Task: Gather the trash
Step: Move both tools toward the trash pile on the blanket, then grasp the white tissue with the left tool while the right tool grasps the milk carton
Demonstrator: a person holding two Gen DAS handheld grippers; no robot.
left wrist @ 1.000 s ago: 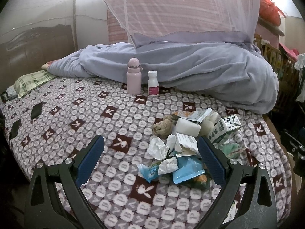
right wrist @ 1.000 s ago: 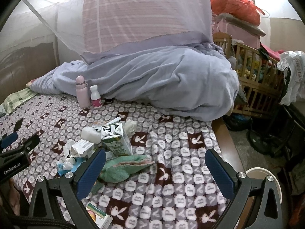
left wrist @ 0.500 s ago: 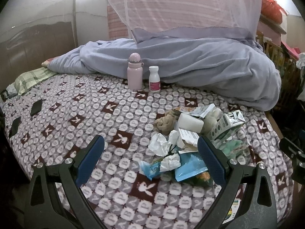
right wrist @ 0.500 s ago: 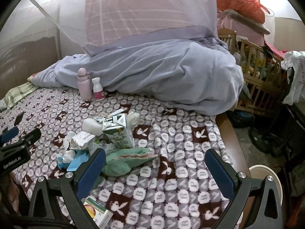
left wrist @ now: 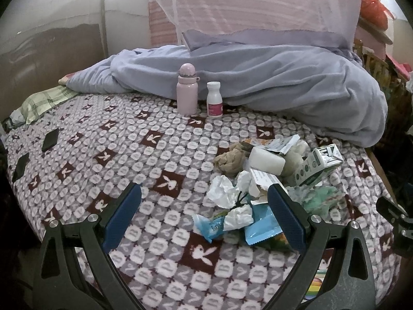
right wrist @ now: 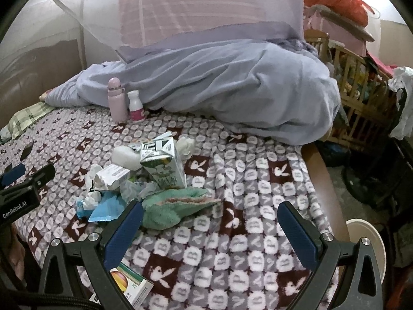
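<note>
A pile of trash lies on the patterned bed cover: crumpled white tissues (left wrist: 227,193), blue wrappers (left wrist: 260,228), a white block (left wrist: 267,160), a brown wad (left wrist: 229,160) and a green-and-white drink carton (left wrist: 318,164), also in the right wrist view (right wrist: 164,166). A green cloth (right wrist: 175,205) lies beside the carton. My left gripper (left wrist: 204,218) is open and empty, low over the cover, with the tissues and wrappers between its fingers. My right gripper (right wrist: 210,230) is open and empty, just right of the green cloth. A small printed box (right wrist: 134,288) lies under its left finger.
A pink bottle (left wrist: 187,90) and a small white bottle (left wrist: 214,100) stand upright at the back, against a rumpled lilac blanket (left wrist: 284,85). The bed's wooden edge (right wrist: 324,180) runs on the right, with a round white bin (right wrist: 366,235) on the floor beyond and a wooden crib (right wrist: 361,77) behind.
Both grippers have drifted forward and a little closer to the trash pile. Both stay open. Nothing on the bed has moved.
</note>
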